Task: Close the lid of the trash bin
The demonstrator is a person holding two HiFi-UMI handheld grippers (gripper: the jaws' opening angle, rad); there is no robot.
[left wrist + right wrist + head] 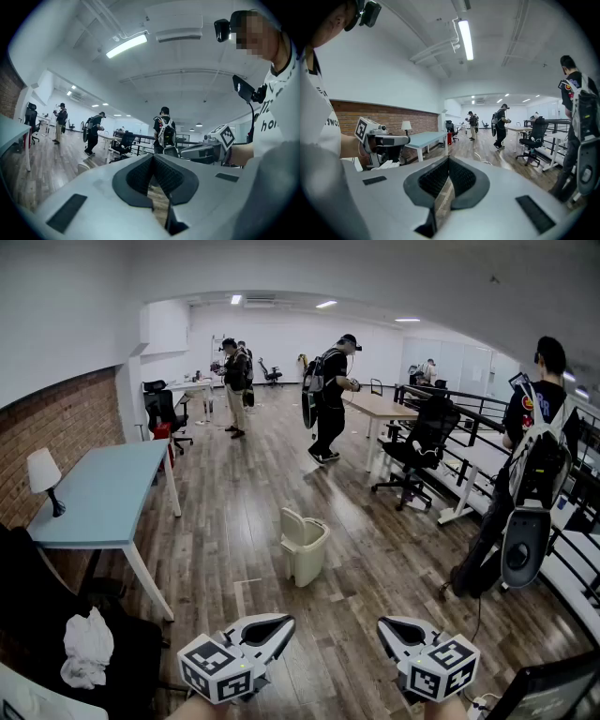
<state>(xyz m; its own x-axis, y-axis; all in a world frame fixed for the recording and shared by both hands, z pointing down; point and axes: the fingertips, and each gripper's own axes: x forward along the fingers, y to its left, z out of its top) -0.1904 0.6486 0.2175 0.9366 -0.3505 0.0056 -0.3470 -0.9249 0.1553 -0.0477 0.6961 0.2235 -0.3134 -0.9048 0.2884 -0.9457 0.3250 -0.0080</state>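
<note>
— What sits at the lower left?
— The left gripper (279, 624), clenched on nothing.
— And mid-frame?
— The trash bin (305, 554) stands on the wooden floor (375, 559), lid (293, 519) raised, well apart from both grippers. Lower right, the right gripper (389, 626) is clenched too, empty.

Wood floor (246, 507), open trash bin (303, 547), blue table (103, 488), office chair (419, 451)

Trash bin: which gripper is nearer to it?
Left. The left gripper is almost in line with the trash bin, short of it; the right gripper is farther off to its right.
</note>
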